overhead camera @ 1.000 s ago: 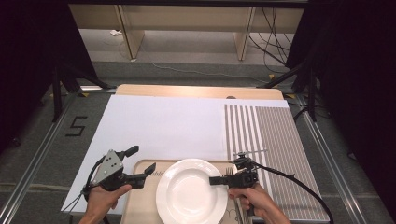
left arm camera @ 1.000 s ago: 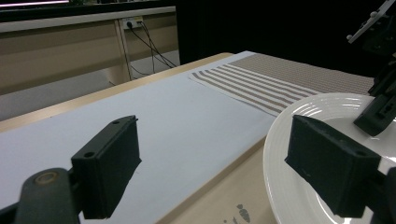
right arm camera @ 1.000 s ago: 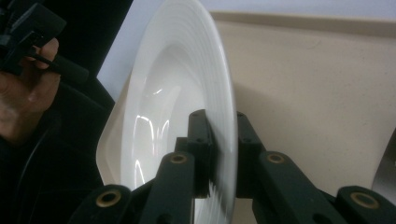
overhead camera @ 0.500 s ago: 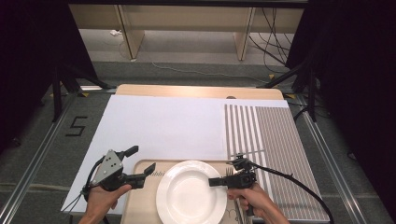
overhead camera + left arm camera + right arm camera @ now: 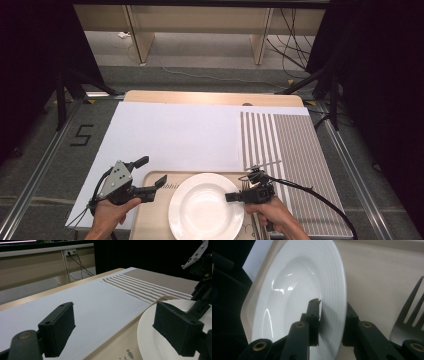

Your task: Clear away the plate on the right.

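white sheet over the wooden table, striped mat on its right part, fork on tray, floor marked "5" at left.

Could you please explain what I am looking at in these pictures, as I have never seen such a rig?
A person sits at a pale wooden table, holding a black hand-held left gripper and a matching right gripper. One picture looks down from above; the other two come from cameras riding on each gripper, looking along its jaws. On the table lie a white paper sheet, a brown-striped placemat and a beige tray carrying a round white ceramic plate and a metal fork. The left jaws stand open with nothing between them. The right jaws straddle the plate's rim and have just been opening, so they seem to be letting go.
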A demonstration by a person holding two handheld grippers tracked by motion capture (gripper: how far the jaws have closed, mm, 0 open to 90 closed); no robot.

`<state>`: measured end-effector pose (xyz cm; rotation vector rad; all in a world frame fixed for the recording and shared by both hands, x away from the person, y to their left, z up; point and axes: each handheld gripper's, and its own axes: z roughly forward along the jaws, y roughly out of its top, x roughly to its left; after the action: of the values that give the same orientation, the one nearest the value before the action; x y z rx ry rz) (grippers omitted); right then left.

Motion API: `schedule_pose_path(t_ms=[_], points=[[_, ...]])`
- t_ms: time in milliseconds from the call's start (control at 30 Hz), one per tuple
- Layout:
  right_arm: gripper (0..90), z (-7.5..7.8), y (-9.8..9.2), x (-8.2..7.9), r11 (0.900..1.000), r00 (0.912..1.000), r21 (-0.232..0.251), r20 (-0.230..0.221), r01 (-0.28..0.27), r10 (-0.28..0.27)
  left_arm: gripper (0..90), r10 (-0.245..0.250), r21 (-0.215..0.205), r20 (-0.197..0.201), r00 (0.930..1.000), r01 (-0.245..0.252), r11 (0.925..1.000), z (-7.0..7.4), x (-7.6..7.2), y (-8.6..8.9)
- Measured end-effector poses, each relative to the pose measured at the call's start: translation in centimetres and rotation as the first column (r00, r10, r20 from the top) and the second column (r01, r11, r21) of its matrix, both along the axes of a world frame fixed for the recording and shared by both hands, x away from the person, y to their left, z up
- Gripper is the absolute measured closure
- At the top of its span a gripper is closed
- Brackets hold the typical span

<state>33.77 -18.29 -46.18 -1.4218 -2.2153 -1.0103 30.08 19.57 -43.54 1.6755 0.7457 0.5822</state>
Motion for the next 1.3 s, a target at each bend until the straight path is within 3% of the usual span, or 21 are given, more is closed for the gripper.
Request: schedule_pose_path(t_ms=[67, 100, 167, 200, 267, 400, 500, 600, 733, 900, 967, 1033, 1067, 1300], points=[[71.9, 0.1, 0.1, -0.1, 1.0, 0.9999, -0.025, 0.01, 0.007, -0.006, 16.4, 0.0, -0.001, 0.0, 1.0, 0.0, 1.0, 0.0, 0.0, 0.0], [70.7, -0.1, 0.1, 0.0, 0.999, 0.9986, -0.036, 0.052, -0.003, 0.005, 16.4, 0.0, -0.001, 0.0, 1.0, 0.0, 1.0, 0.0, 0.0, 0.0], [67.1, -0.1, 0.2, 0.0, 0.996, 0.996, -0.079, 0.082, -0.03, 0.036, 16.4, 0.0, 0.0, 0.0, 1.0, 0.0, 1.0, 0.0, 0.0, 0.0], [65.5, -0.2, 0.2, 0.0, 0.992, 0.991, -0.114, 0.117, -0.051, 0.064, 16.4, -0.001, 0.0, 0.0, 1.0, 0.001, 1.0, 0.0, 0.0, 0.0], [62.0, -0.3, 0.5, -0.1, 0.986, 0.9882, -0.152, 0.129, -0.062, 0.082, 16.4, 0.0, 0.0, 0.0, 1.0, 0.0, 1.0, 0.0, 0.0, 0.0], [54.9, -0.1, 0.1, 0.0, 0.982, 0.9857, -0.178, 0.144, -0.061, 0.087, 16.4, -0.001, 0.001, 0.001, 1.0, 0.001, 1.0, 0.0, 0.0, 0.0], [49.9, 0.7, -0.1, -0.2, 0.987, 0.9863, -0.158, 0.153, -0.039, 0.063, 16.4, -0.001, 0.001, 0.0, 1.0, 0.001, 1.0, 0.0, 0.0, 0.0], [44.2, 1.4, -0.6, -0.4, 0.99, 0.9756, -0.137, 0.207, -0.046, 0.074, 16.4, -0.001, 0.001, 0.0, 1.0, 0.001, 1.0, 0.0, 0.0, 0.0], [35.6, 2.5, -1.3, -0.9, 0.993, 0.9628, -0.121, 0.267, -0.009, 0.041, 16.3, -0.001, -0.001, -0.001, 1.0, 0.001, 1.0, 0.0, 0.0, 0.0], [27.0, 3.4, -1.8, -1.3, 0.995, 0.9489, -0.098, 0.314, -0.001, 0.031, 16.3, -0.004, 0.001, -0.003, 1.0, 0.004, 1.0, 0.0, 0.0, 0.0], [25.3, 3.7, -2.0, -1.5, 0.998, 0.9368, -0.066, 0.349, 0.01, 0.014, 16.3, -0.004, 0.0, -0.004, 1.0, 0.004, 1.0, 0.0, 0.0, 0.0], [23.6, 4.2, -2.2, -1.8, 0.997, 0.9219, -0.074, 0.388, 0.029, 0.002, 16.3, -0.006, 0.002, -0.004, 1.0, 0.006, 1.0, 0.0, 0.0, 0.0], [22.8, 4.3, -2.3, -1.9, 0.999, 0.9094, -0.04, 0.416, 0.028, -0.009, 16.3, -0.007, 0.002, -0.005, 1.0, 0.007, 1.0, 0.0, 0.0, 0.0], [20.7, 5.3, -2.7, -2.8, 0.994, 0.8327, 0.022, 0.544, 0.109, -0.103, 16.1, -0.011, -0.01, -0.026, 0.9996, 0.011, 0.9999, -0.2, 0.1, 0.0]])
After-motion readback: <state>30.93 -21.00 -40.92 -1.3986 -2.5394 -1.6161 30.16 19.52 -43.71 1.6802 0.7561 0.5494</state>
